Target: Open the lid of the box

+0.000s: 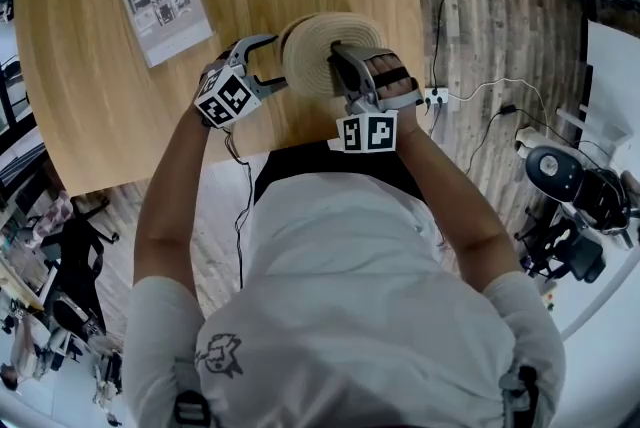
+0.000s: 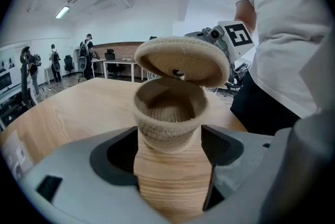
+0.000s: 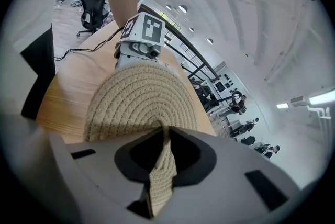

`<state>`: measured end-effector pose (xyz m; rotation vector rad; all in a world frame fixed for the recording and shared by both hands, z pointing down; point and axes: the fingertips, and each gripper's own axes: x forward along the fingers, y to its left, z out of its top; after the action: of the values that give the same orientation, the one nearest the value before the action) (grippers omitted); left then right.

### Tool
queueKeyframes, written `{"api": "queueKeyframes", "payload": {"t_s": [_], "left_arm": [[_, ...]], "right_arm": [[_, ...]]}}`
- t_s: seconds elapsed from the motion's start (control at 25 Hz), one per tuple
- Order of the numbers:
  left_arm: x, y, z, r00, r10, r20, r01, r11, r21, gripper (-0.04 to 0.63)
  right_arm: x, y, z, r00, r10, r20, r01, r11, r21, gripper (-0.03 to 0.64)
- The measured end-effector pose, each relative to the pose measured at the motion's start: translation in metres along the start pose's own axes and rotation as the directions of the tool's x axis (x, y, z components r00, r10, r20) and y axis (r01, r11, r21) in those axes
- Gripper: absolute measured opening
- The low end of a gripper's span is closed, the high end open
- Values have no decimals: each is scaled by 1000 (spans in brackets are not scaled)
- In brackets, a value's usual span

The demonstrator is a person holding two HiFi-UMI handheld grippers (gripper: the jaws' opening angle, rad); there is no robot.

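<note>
Box: round coiled-rope lid pinched by right gripper jaws.

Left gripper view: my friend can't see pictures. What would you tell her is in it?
A round woven box sits open on a wooden table, held between the two grey jaws of the left gripper. Its flat woven lid hangs tilted just above it, held up from behind by the right gripper. People stand far back in a bright office.

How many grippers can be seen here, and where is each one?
2. The left gripper is at the woven box, jaws on either side; contact unclear. The right gripper is shut on the edge of the raised lid. None seems hidden.
</note>
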<state>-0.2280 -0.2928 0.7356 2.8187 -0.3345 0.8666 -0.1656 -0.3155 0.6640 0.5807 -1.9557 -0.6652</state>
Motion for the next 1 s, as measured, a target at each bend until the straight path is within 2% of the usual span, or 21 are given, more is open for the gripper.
{"api": "queueKeyframes", "payload": {"t_s": [0.36,0.56,0.72,1.0], "left_arm": [[-32,-4,20,996,76,39,-74,996,-57,380],[-61,-1,50,983,154,103,-144,985,-99,380],[-88,-2,79,959,225,173,-202,969,-144,380],[-128,-17,144,899,311,310,-258,945,-200,380]], "right_arm": [[-29,-32,27,995,-52,81,48,998,51,38],[-48,-56,45,988,-89,129,78,993,85,37],[-66,-76,58,979,-117,168,94,985,141,37],[-105,-108,72,961,-173,218,117,961,249,37]]}}
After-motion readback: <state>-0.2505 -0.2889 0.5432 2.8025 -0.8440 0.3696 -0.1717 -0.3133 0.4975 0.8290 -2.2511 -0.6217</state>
